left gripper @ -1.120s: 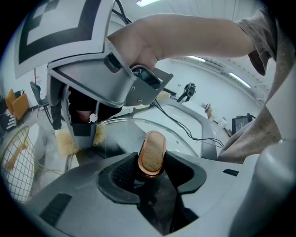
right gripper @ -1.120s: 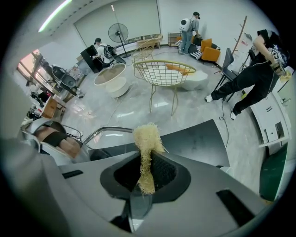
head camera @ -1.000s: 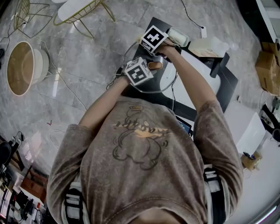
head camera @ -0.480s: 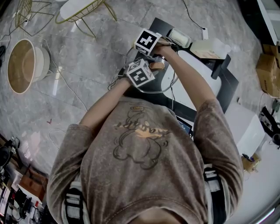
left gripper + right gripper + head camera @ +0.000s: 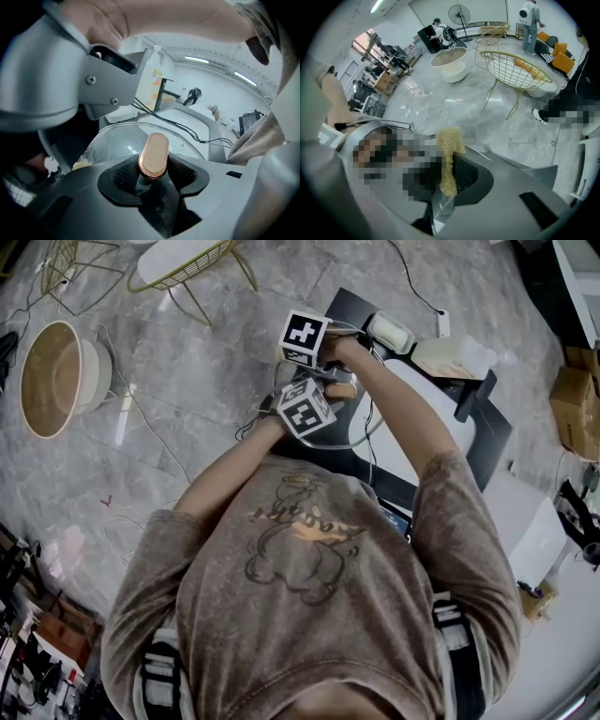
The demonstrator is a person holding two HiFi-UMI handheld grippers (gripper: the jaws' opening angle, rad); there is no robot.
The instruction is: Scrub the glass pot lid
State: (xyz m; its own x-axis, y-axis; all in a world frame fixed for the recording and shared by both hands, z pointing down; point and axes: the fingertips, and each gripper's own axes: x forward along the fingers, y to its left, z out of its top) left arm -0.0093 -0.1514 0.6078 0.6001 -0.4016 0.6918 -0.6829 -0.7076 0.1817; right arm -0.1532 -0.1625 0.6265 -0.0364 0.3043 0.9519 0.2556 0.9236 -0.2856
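Two grippers: my left gripper (image 5: 153, 168) clamps the glass lid's (image 5: 117, 140) knob (image 5: 153, 153); my right gripper (image 5: 448, 177), just beyond, pinches a scourer (image 5: 450, 145).

I have the lid (image 5: 112, 140) at the sink (image 5: 429, 395)'s left edge, its knob (image 5: 153, 156) between my left gripper (image 5: 153, 171)'s jaws. My right gripper (image 5: 446, 180) is just beyond, with the scrub pad (image 5: 449, 154) between its jaws. The faucet (image 5: 475, 395) is right of the sink. The tub (image 5: 56, 376) is on the floor well left, with the wire chair (image 5: 183, 263) behind it.
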